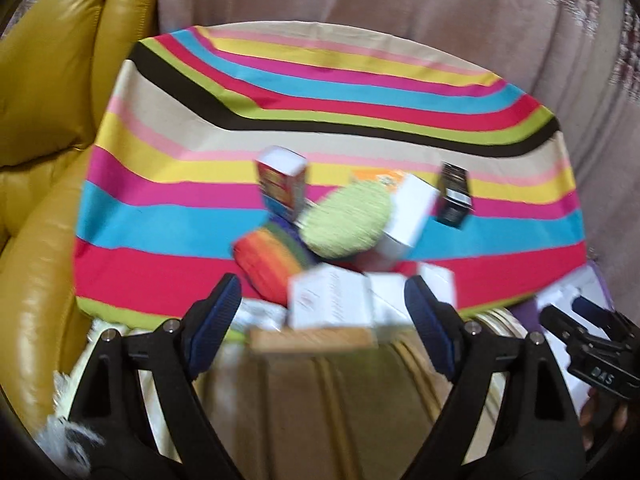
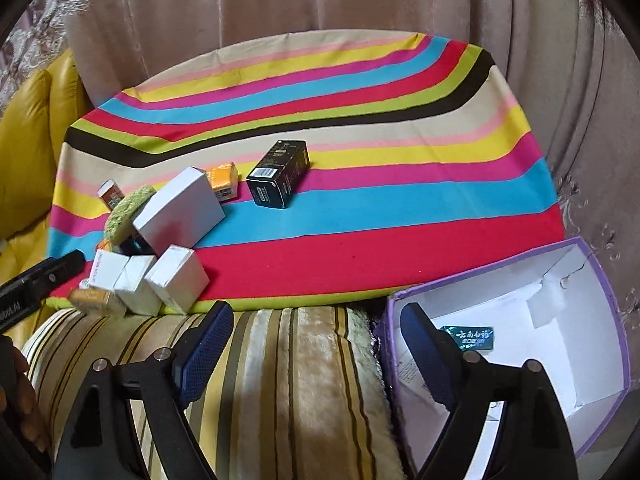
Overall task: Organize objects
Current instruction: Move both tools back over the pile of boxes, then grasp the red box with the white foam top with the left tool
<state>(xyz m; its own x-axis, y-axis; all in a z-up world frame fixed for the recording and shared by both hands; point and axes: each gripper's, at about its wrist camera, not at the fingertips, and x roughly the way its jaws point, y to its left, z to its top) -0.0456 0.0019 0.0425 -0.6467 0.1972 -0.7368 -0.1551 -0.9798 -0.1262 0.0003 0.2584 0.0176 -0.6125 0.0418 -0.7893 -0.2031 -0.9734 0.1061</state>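
Observation:
A pile of small boxes lies at the near edge of the striped cloth [image 2: 360,240]: white boxes [image 2: 178,210] [image 1: 330,300], an orange box [image 2: 224,176], a tan box [image 2: 90,298], a green round pad [image 1: 346,220] and a rainbow pouch [image 1: 268,268]. A black box [image 2: 278,174] lies apart, also in the left wrist view [image 1: 454,196]. My left gripper [image 1: 320,320] is open and empty just before the pile. My right gripper [image 2: 316,344] is open and empty, over the striped cushion beside the purple-rimmed box [image 2: 600,320], which holds a small teal packet [image 2: 470,338].
A yellow leather sofa [image 1: 52,120] stands at the left. A pinkish curtain [image 2: 320,8] hangs behind the table. A striped plush cushion [image 2: 280,380] lies in front of the cloth. The right gripper also shows at the left wrist view's right edge [image 1: 588,336].

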